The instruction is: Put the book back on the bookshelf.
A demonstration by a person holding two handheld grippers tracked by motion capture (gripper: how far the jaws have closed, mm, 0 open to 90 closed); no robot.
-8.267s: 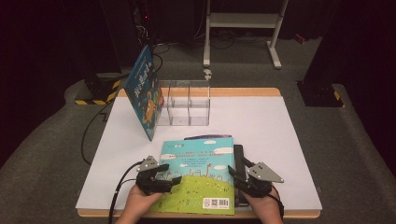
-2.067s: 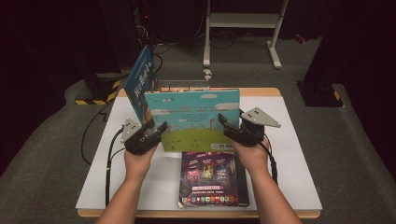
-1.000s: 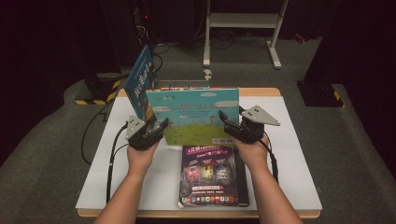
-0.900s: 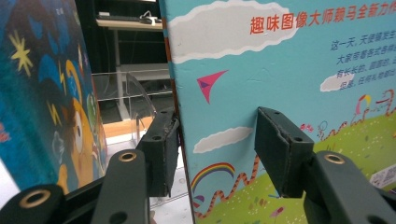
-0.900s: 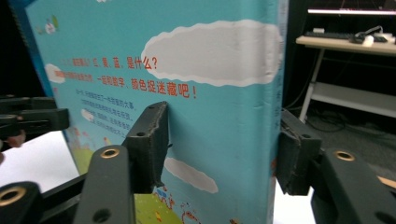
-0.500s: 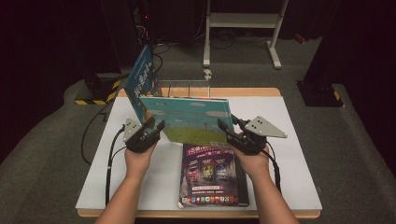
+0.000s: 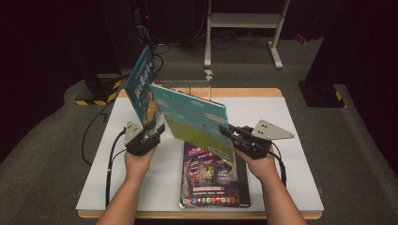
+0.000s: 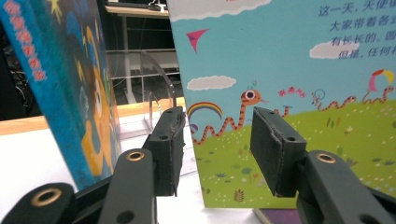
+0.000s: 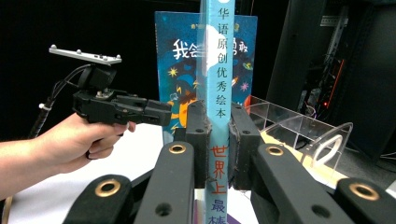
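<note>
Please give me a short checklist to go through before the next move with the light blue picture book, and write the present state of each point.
1. Right gripper closed on the picture book at its spine: ok; its jaws have just been closing and now clamp the spine.
2. Left gripper holding the book: not ok; the pads stand apart, the book's edge between them with gaps.
3. Book lifted off the purple book lying on the table: cannot tell; its lower corner comes close.
4. Blue book already standing at the clear rack: ok.
5. Free slot in the rack for the picture book: cannot tell; the books hide it from above.
</note>
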